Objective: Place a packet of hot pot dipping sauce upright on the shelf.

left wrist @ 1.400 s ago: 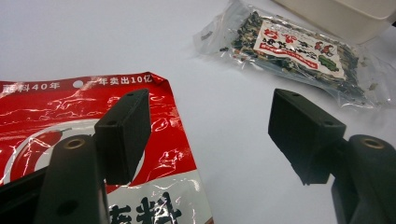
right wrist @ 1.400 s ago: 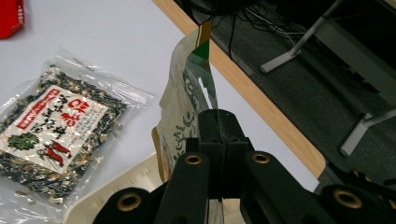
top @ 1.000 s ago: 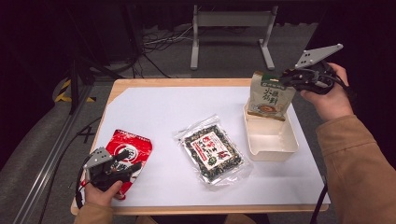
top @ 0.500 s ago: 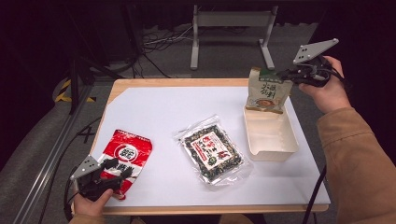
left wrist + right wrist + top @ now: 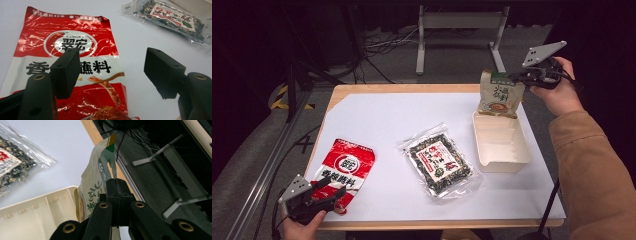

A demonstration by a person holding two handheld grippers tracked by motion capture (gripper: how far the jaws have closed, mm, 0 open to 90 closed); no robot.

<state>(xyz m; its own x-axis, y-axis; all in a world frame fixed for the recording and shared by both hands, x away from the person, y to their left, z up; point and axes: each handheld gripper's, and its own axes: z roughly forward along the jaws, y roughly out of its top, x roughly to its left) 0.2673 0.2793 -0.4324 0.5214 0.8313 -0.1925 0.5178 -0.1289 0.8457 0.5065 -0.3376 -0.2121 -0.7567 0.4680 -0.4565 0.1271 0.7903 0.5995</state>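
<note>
High view: the right gripper [image 5: 518, 77] pinches the green pouch [image 5: 499, 95] upright over the beige tray [image 5: 502, 162], while the left gripper [image 5: 329, 192] gapes empty at the red packet [image 5: 344, 167].

Seaweed packet [image 5: 439, 164] (centre) left of tray [image 5: 502, 145]

Three snack packets: one glossy red-and-white foil pouch [image 5: 343, 172], one clear plastic bag of dark dried bits with a red label [image 5: 439, 164], one beige-and-green paper pouch [image 5: 499, 94]. One cream rectangular plastic tray [image 5: 501, 159]. One white-covered wooden worktop [image 5: 382, 120]. Two black hand-held grippers, left gripper [image 5: 329, 192] and right gripper [image 5: 518, 76].
</note>
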